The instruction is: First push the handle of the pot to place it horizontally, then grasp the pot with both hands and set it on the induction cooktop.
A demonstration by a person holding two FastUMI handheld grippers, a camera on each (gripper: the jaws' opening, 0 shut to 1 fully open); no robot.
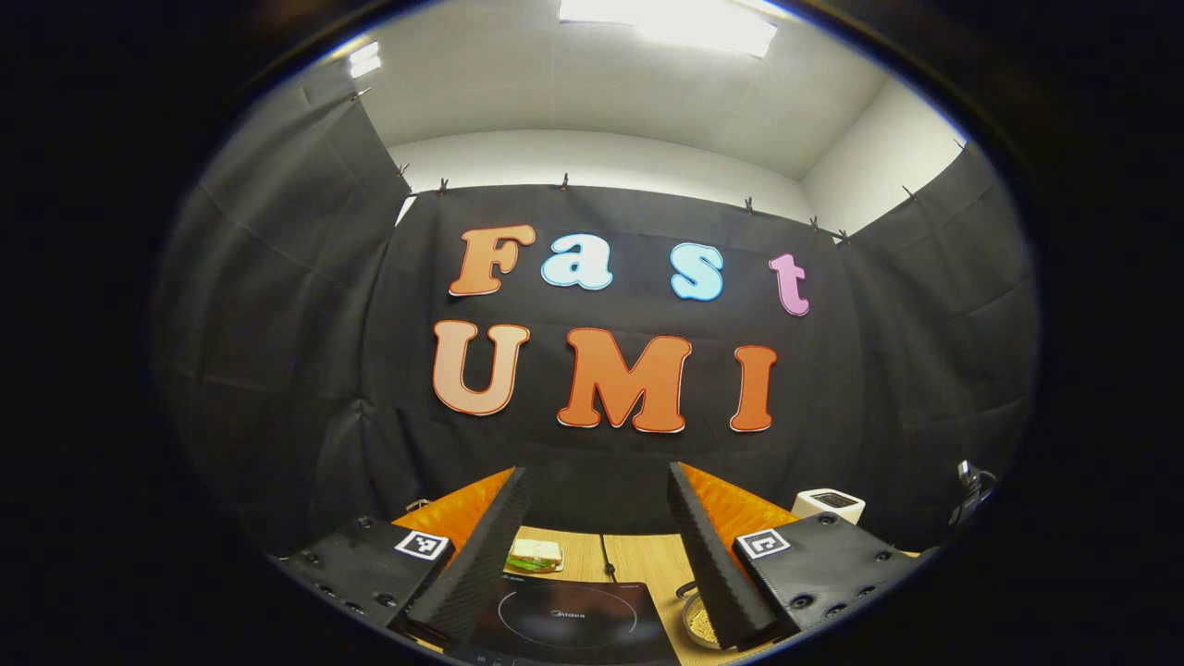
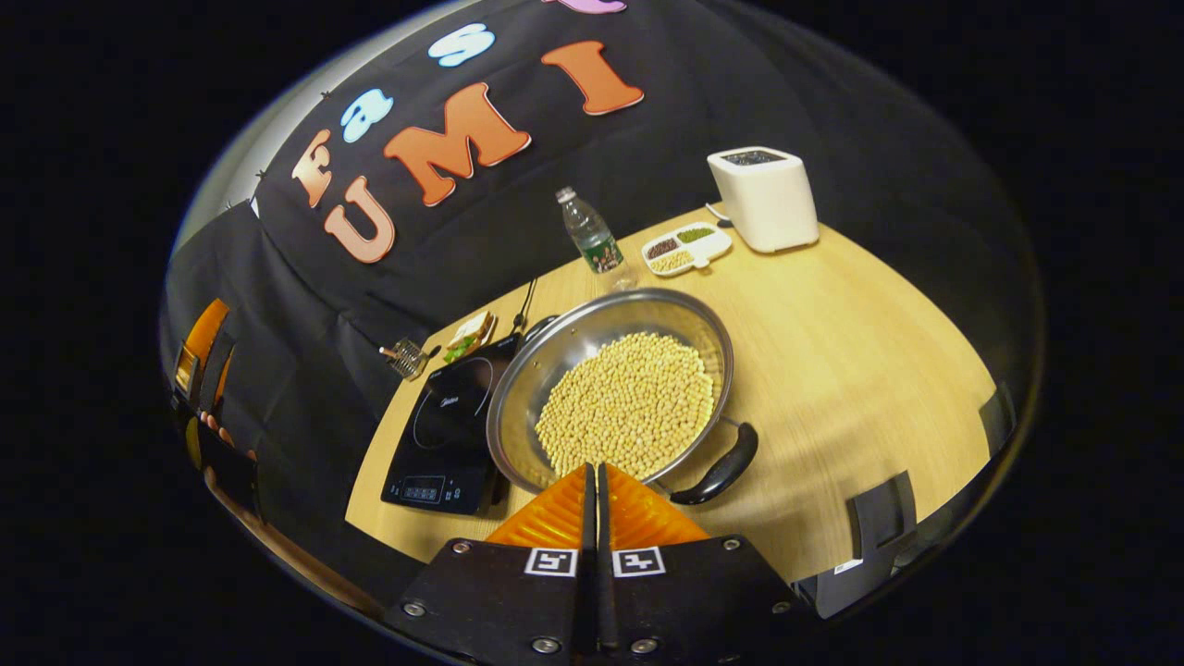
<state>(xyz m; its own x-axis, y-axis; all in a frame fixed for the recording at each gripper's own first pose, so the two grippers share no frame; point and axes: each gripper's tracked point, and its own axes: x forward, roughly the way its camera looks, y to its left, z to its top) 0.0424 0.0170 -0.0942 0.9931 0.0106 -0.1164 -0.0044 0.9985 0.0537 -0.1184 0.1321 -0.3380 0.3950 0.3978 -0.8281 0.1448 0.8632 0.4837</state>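
The steel pot (image 2: pixel 610 393) (full of soybeans (image 2: pixel 629 405)) sits on the wooden table (image 2: pixel 860 370), its rim touching the induction cooktop (image 2: pixel 444 430); its black handle (image 2: pixel 720 472) lies near the front edge. The right gripper (image 2: pixel 592 481) hovers pressed closed, empty, over the near rim. Bare table lies right. The left gripper (image 1: pixel 597 555) is spread wide above the cooktop.

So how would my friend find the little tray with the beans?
Start at the wooden table and find the white box appliance at its far side. The tray lies beside it, near the water bottle. It is white, flat, and split into compartments of different coloured beans.
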